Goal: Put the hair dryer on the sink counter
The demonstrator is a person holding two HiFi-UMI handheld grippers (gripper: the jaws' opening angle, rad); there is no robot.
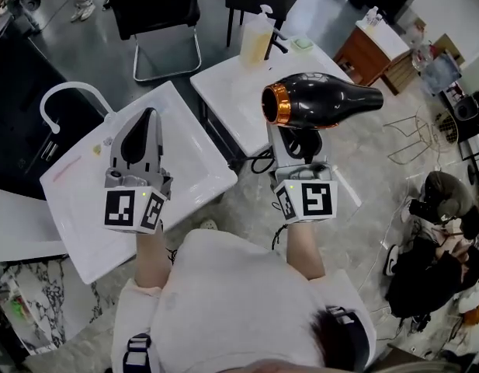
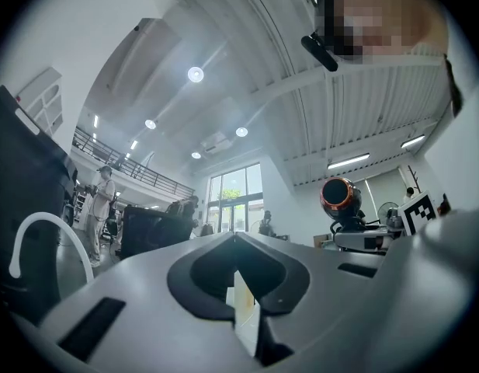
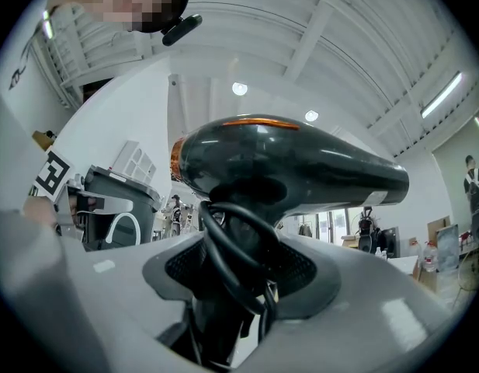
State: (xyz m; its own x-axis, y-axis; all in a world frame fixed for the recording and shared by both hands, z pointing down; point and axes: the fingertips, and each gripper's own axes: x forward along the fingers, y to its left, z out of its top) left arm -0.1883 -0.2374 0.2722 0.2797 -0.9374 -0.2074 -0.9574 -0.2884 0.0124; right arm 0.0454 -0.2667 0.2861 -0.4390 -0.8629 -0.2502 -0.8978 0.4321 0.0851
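White rectangular sink desk [image 1: 76,231] with a curved white faucet [image 1: 68,98] stands on a grey floor [image 1: 379,169]. The left claw [image 1: 150,116] hovers above it, closed and empty. Alongside, the right claw [image 1: 296,140] grips the glossy black orange-ringed hair dryer [image 1: 324,103] by its handle, aloft.

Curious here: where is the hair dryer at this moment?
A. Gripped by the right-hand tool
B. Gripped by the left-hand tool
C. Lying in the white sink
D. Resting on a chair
A: the right gripper has its jaws clamped on the handle of the hair dryer and holds it up in the air. The left gripper is shut and empty, in front of the sink counter in the head view.
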